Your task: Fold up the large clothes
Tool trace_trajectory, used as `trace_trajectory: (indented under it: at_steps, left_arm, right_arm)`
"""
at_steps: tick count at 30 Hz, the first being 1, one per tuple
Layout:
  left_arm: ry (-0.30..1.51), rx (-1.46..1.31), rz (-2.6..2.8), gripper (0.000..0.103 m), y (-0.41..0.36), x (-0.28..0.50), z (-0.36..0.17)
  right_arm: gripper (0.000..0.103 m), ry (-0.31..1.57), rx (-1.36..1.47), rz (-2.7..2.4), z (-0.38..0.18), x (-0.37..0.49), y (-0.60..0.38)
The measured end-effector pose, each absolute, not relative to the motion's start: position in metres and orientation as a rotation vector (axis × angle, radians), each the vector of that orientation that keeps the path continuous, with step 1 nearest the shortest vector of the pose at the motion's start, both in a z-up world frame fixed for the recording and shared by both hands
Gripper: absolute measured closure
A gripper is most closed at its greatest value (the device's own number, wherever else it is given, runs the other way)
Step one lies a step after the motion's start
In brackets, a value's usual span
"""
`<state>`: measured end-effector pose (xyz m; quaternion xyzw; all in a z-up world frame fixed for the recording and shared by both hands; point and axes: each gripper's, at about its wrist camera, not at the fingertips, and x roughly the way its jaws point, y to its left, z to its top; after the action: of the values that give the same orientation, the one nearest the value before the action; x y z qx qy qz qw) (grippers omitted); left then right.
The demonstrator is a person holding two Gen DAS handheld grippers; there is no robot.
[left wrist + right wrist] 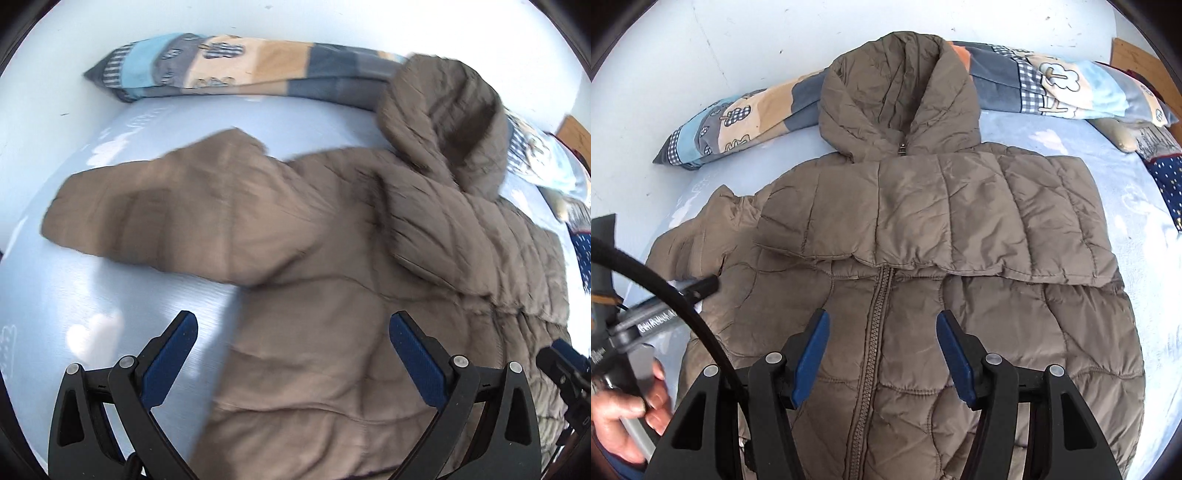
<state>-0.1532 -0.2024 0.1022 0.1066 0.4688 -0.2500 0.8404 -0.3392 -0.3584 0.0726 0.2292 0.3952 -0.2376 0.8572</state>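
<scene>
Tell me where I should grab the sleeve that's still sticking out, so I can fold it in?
Probably grab the sleeve near its cuff end, coming from above on the jacket's outer side. It lies flat, spread away from the body on the bed, so the free end lifts easily across the chest.

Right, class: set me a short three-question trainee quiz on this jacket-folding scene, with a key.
1. True or false: one sleeve of the jacket already lies folded across its chest.
2. Is the zipper done up or undone?
A. done up
B. undone
3. What is the right claw holding?

Key:
1. True; the other sleeve is spread out on the bed sheet.
2. A
3. Nothing; it is open above the jacket, like the left claw.
</scene>
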Motion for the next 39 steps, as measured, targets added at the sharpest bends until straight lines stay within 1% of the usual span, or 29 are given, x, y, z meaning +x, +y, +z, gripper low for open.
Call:
trace_trajectory:
  at_steps: [9,19,33,39]
  left_arm:
    - [1.019,0.118,-0.456,0.000,-0.161,-0.110,0.104]
    - [1.007,0.031,-0.377,0.000,-0.115,-0.078,0.110]
    - [1.076,-0.145,-0.258,0.000,-0.047,-0.019,0.088]
    - [1.119,-0.305,-0.232,0.000,0.000,0.016,0.075]
  right_arm:
    - [0.039,0.843,0.351,-0.443,0.074,-0.318,-0.339]
    - [0.038,0.857,0.388,-0.423,0.072,-0.316,-0.336]
    - [0.038,0.858,0.408,-0.414,0.072,-0.322,-0.339]
    - [0.038,0.862,0.412,-0.410,0.070,-0.323,-0.340]
